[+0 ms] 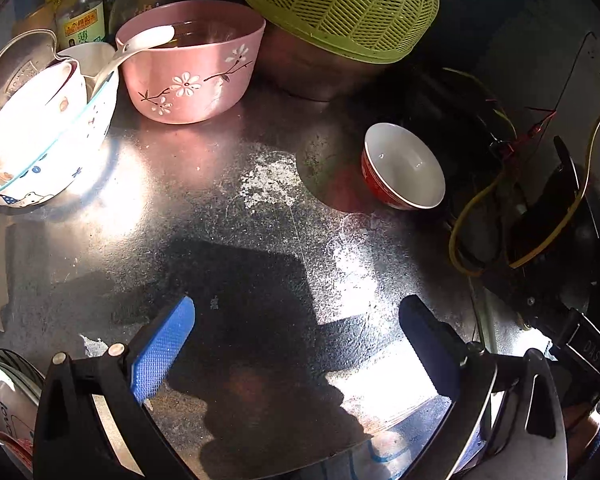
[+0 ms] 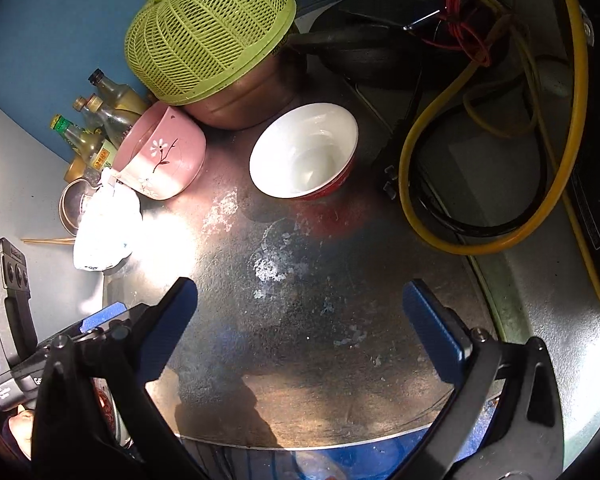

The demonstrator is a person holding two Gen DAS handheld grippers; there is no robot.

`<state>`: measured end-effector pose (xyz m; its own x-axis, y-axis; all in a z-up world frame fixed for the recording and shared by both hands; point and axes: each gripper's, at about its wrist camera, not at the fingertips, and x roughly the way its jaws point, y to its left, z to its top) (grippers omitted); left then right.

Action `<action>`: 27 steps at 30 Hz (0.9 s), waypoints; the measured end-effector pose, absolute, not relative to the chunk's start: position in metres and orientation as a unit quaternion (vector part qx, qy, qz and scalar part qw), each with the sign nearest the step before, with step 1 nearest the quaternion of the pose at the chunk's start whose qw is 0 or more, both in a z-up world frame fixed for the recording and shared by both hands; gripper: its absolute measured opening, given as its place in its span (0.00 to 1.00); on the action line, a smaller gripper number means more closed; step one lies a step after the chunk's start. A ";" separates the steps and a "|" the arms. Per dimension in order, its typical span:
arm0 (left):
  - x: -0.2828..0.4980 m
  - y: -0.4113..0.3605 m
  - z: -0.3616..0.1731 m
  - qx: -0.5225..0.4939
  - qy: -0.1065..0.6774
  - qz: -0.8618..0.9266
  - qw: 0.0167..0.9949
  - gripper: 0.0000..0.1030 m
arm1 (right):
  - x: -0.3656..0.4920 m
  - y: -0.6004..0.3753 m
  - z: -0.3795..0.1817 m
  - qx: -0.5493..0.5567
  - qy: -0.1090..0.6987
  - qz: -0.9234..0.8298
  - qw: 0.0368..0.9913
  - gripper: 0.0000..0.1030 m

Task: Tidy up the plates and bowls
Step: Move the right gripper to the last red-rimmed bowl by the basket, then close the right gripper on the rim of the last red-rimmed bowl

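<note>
Closest in, the left gripper [image 1: 296, 344] hangs over the scuffed metal bench [image 1: 228, 216] with its blue pads [image 1: 162, 354] spread wide and nothing between them. The right gripper [image 2: 300, 328] is the same, jaws wide apart and empty above the bench [image 2: 300, 340]. Ahead of the right gripper, slightly to its right, sits a red bowl [image 2: 304, 152] with a white inside, tipped a little; from the left gripper it lies ahead and off to the right [image 1: 404, 166]. Far ahead to the left of the left gripper is a stack of white bowls [image 1: 40, 136], glaring in the sun, and just beside it a pink bowl [image 1: 190, 60] with painted flowers and a white spoon [image 1: 132, 50] leaning on its rim. Behind the pink bowl a green basket [image 1: 340, 4] lies upside down over a metal pot [image 1: 312, 68]. Bottles [image 2: 96, 128] stand behind the pink bowl, and a yellow hose [image 2: 500, 140] loops on the right.
</note>
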<state>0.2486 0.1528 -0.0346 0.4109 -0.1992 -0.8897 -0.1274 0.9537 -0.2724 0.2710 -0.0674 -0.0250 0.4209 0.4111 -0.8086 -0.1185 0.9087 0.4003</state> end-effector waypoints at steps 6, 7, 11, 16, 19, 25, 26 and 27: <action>0.283 0.152 -0.043 -0.164 0.543 -0.038 0.823 0.99 | 0.297 -0.067 -0.022 0.153 0.498 0.163 0.838 1.00; 0.289 0.152 -0.045 -0.166 0.544 -0.044 0.821 0.99 | 0.303 -0.067 -0.022 0.152 0.497 0.162 0.839 1.00; 0.311 0.149 -0.050 -0.170 0.538 -0.058 0.824 0.99 | 0.324 -0.067 -0.023 0.151 0.488 0.157 0.845 0.99; 0.334 0.143 -0.052 -0.177 0.524 -0.071 0.830 0.99 | 0.350 -0.065 -0.027 0.149 0.480 0.153 0.851 0.86; 0.348 0.137 -0.053 -0.174 0.515 -0.078 0.836 0.94 | 0.363 -0.066 -0.032 0.154 0.479 0.149 0.851 0.74; 0.375 0.125 -0.063 -0.173 0.513 -0.093 0.836 0.79 | 0.385 -0.065 -0.048 0.146 0.489 0.138 0.849 0.56; 0.379 0.123 -0.065 -0.176 0.514 -0.096 0.834 0.72 | 0.388 -0.065 -0.051 0.146 0.492 0.137 0.847 0.53; 0.383 0.121 -0.067 -0.179 0.516 -0.100 0.832 0.65 | 0.390 -0.064 -0.054 0.144 0.495 0.137 0.846 0.48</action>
